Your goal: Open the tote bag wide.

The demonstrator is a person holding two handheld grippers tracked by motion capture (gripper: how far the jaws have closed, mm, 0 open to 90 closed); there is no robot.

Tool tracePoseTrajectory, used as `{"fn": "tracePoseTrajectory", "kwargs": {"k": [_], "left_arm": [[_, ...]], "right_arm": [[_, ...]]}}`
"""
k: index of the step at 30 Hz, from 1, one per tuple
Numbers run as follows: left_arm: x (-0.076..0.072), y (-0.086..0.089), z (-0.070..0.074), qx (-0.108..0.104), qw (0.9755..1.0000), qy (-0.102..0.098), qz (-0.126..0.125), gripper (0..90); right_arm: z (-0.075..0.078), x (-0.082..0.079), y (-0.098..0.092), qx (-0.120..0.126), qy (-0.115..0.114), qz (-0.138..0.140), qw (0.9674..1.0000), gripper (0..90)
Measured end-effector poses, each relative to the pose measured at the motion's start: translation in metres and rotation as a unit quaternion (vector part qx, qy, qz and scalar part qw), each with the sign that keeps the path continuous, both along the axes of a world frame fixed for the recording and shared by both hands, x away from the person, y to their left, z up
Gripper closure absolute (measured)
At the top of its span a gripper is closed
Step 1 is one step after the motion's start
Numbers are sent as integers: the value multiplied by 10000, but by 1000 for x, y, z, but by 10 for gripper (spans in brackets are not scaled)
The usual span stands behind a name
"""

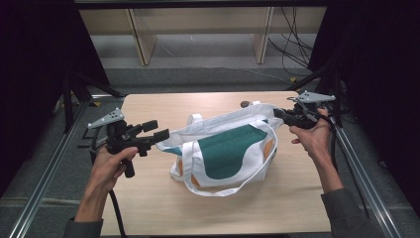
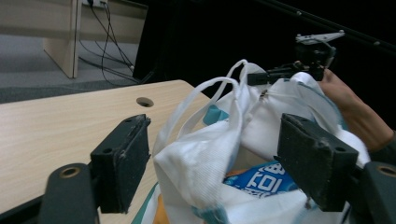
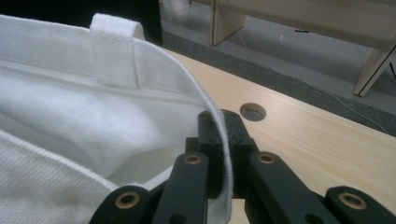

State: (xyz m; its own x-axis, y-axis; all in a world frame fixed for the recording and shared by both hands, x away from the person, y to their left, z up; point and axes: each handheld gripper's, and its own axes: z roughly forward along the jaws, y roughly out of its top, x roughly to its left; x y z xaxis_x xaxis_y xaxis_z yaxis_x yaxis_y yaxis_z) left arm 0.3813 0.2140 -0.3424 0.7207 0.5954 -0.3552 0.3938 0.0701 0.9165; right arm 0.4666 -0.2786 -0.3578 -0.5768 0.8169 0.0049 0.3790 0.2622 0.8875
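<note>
A white tote bag (image 1: 225,148) with a green panel and orange patches lies on the wooden surface (image 1: 148,198), somewhat right of centre and nearer the far edge than the near one. Its mouth is stretched wide between the two tools.

Right tool (image 1: 278,113): held above the far right corner of the surface. The right gripper view shows its jaws pressed together on the bag's rim (image 3: 219,135), the white hem pinched between them. A sewn strap end (image 3: 114,46) stands up from the rim beyond the jaws.

Left tool (image 1: 156,131): held over the left part of the surface, at the bag's left end. The left gripper view shows its jaws standing well apart, with a bunched fold of the bag's fabric (image 2: 201,163) between them; neither pad appears to press the cloth, though contact on the right-hand pad cannot be settled from this angle. A blue printed item (image 2: 259,179) sits inside the bag.

A round hole (image 3: 252,111) is cut in the surface near the far edge. One long handle (image 1: 233,186) trails on the surface toward the near edge.
</note>
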Motion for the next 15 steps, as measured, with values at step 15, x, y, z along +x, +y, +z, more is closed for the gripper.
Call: {"fn": "tracePoseTrajectory", "kwargs": {"k": [15], "left_arm": [[-41, -15, -105, 1314, 9912, -110, 108, 251]], "right_arm": [[3, 2, -2, -8, 88, 40, 10000, 885]]}}
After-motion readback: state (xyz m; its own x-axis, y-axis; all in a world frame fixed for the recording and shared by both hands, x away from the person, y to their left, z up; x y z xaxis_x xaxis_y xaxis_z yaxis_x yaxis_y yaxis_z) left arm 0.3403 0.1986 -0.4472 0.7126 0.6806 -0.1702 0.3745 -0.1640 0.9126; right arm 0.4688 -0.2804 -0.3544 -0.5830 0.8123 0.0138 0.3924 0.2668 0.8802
